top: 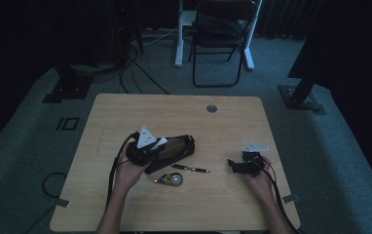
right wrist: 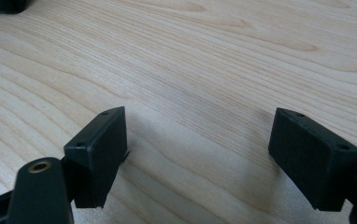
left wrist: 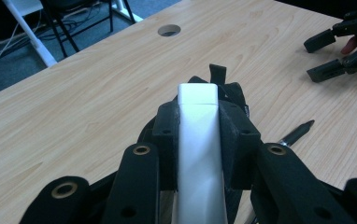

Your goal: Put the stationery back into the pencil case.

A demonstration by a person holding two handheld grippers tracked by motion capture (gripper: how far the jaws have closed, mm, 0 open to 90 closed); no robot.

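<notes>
Near the front edge of the counter (top: pixel 125 209), the person's forearms enter from below, each hand carrying a tool. The left tool (left wrist: pixel 196 135) is closed firmly on a white bar-shaped item (left wrist: pixel 196 140), its black pads pressing both long sides; the item stands between the jaws and points away over a dark pouch (top: pixel 174 148) lying just behind it. The right tool (right wrist: pixel 200 154) rests low over bare wood at the right side, its jaws standing wide apart with nothing between them and nothing touched.

Between the two hands lie a small round tape dispenser (top: pixel 170 180) and, just beyond it, a slim pen-like tool (top: pixel 190 168), both loose on the counter and apart from either gripper.

The step in hand appears to be loading the white item into the pouch, with the pouch not yet steadied by the other hand. The next move likely calls for lining the item up with the pouch opening and bringing the idle right tool across to hold the pouch.

Farther off, a round cable hole (top: pixel 212 108) marks the counter's rear edge; a folding chair (top: pixel 218 44) stands beyond.
</notes>
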